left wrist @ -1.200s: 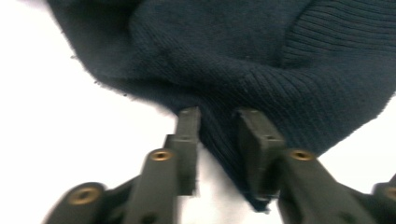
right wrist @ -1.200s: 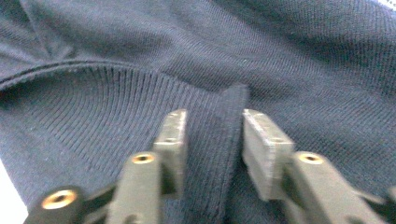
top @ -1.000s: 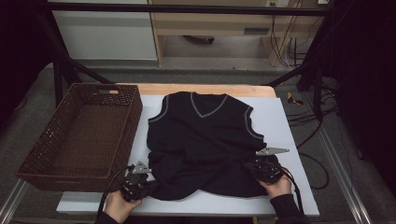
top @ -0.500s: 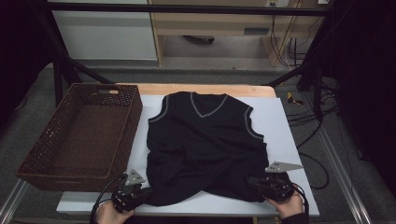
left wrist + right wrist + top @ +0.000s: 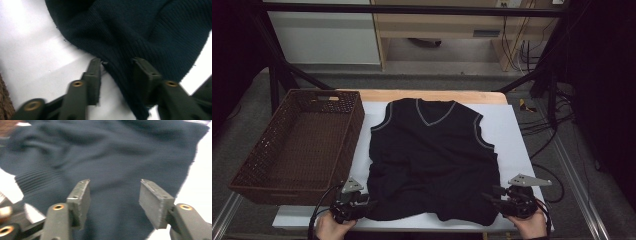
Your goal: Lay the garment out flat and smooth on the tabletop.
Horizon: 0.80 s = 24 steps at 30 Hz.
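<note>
Straddling the ribbed hem, the left gripper (image 5: 116, 71) has its jaws apart with knit between them, not yet pinched; the right gripper (image 5: 113, 197) gapes wide over the cloth. The dark navy knitted V-neck vest (image 5: 432, 155) lies flat on the white tabletop (image 5: 512, 135), beside a brown wicker basket (image 5: 257, 175). Soft, light and limp, it is probably best taken by the hem corners.

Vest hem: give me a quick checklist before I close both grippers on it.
1. Left gripper open: ok.
2. Hem of the vest between the left jaws: ok, ribbed edge lies in the gap.
3. Right gripper open: ok.
4. Cloth between the right jaws: ok; whether it is the hem edge, cannot tell, blurred.
5. Vest flat: not ok, bottom part is rumpled.
6. Basket empty and beside the vest: ok.
</note>
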Available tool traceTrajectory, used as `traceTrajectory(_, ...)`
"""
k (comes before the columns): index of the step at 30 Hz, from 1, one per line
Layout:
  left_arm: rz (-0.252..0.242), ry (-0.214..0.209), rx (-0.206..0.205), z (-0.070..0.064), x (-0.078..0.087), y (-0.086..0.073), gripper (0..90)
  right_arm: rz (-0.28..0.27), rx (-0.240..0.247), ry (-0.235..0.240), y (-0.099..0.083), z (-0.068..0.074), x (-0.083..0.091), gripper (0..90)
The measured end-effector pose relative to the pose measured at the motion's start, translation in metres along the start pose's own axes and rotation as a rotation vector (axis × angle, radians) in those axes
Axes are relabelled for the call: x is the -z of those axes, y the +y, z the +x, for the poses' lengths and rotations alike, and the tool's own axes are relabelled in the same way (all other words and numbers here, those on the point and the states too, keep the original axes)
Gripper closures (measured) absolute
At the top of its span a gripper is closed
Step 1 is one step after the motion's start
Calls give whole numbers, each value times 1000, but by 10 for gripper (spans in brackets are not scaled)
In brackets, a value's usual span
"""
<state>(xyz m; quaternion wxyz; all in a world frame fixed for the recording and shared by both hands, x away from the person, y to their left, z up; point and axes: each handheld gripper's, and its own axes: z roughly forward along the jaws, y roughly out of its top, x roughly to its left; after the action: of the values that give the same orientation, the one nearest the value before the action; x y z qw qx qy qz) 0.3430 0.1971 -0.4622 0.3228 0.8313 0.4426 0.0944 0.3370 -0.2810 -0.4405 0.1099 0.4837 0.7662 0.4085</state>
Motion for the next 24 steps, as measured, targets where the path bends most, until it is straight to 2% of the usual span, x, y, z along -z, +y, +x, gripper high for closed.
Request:
traceTrajectory(3,11,-5,14,1,-4,0,531,49,1,-133,-1,-18,-14,356)
traceTrajectory(4,13,-3,19,1,-5,0,537,71,-3,-159,-1,-25,-21,342)
traceTrajectory(5,12,-1,22,1,-5,1,545,85,-8,-167,-1,-28,-25,319)
traceTrajectory(7,18,-4,22,1,-5,1,630,101,-15,-182,-2,-34,-34,316)
traceTrajectory(8,21,-9,20,0,-5,0,681,112,-3,-195,-1,-35,-37,323)
traceTrajectory(9,26,-22,23,0,-5,0,789,113,27,-218,1,-34,-41,380)
traceTrajectory(10,32,-30,20,-1,-5,0,789,113,27,-218,1,-34,-41,380)
traceTrajectory(11,34,-29,13,-2,-4,0,813,117,36,-228,2,-34,-43,424)
traceTrajectory(12,34,-30,6,-2,-2,0,833,123,40,-232,7,-33,-44,607)
traceTrajectory(13,29,-36,4,-3,0,-1,833,123,40,-232,7,-33,-44,607)
traceTrajectory(14,28,-40,-3,-3,3,-1,836,129,38,-219,9,-34,-45,727)
traceTrajectory(15,24,-34,-13,-4,6,-1,838,138,27,-210,11,-35,-46,808)
traceTrajectory(16,19,-45,-6,-5,7,-2,839,156,26,-210,17,-36,-49,851)
traceTrajectory(18,23,-41,-15,-6,12,-2,840,155,40,-220,20,-37,-50,862)
traceTrajectory(19,24,-40,-15,-7,13,-3,841,149,61,-267,27,-39,-54,865)
traceTrajectory(20,34,-35,-23,-8,15,-4,841,149,61,-267,27,-39,-54,865)
traceTrajectory(21,42,-35,-29,-9,17,-6,841,141,71,-291,30,-41,-56,865)
traceTrajectory(23,42,-25,-38,-13,20,-10,839,121,70,-334,35,-46,-59,856)
traceTrajectory(24,34,-22,-42,-14,22,-11,837,120,62,-338,37,-48,-60,845)
